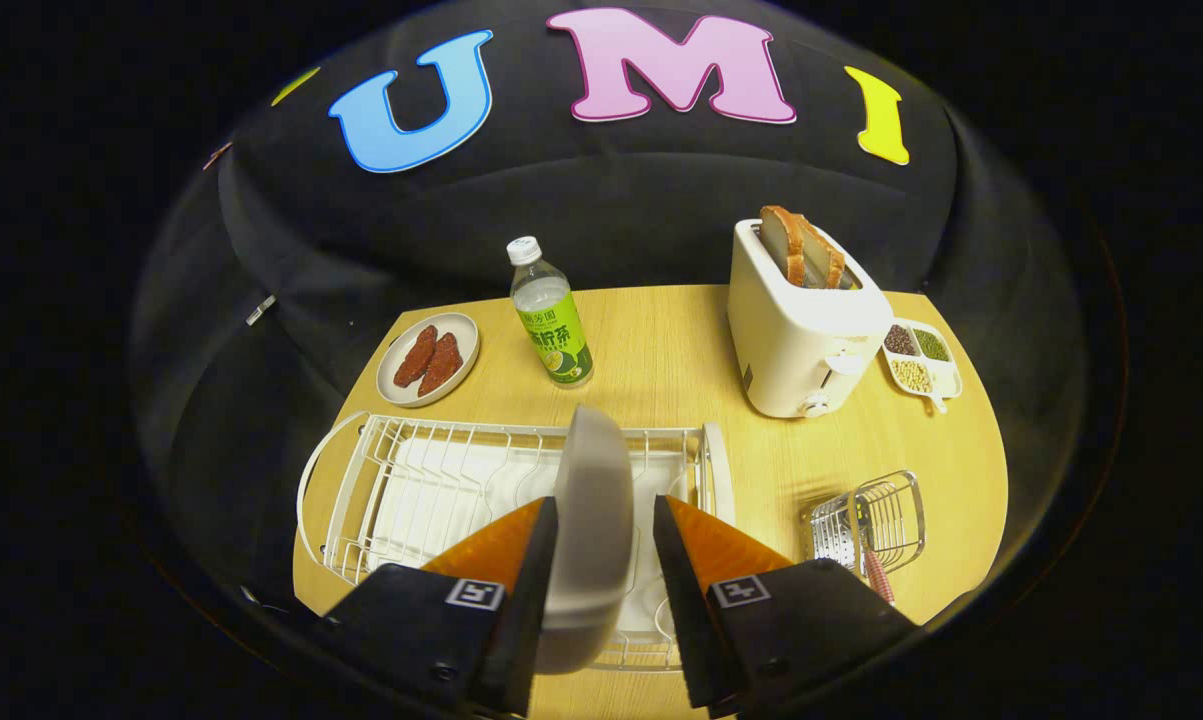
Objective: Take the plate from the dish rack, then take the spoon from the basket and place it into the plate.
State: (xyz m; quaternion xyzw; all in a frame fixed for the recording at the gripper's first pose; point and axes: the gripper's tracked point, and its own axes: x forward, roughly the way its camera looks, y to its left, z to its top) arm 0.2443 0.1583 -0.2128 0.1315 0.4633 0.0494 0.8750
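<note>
The hand-held two-finger gripper (601,540) straddles a pale grey round plate (591,520) standing on edge in the white wire dish rack (411,480); the left finger touches its face, the right stands apart, so no grip yet. The plate's rim runs straight ahead from the fingers.

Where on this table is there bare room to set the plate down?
Bare wood lies between the dish rack and the toaster, and between bottle and toaster. Crowded around the basket. The gripper straddles the plate.
</note>
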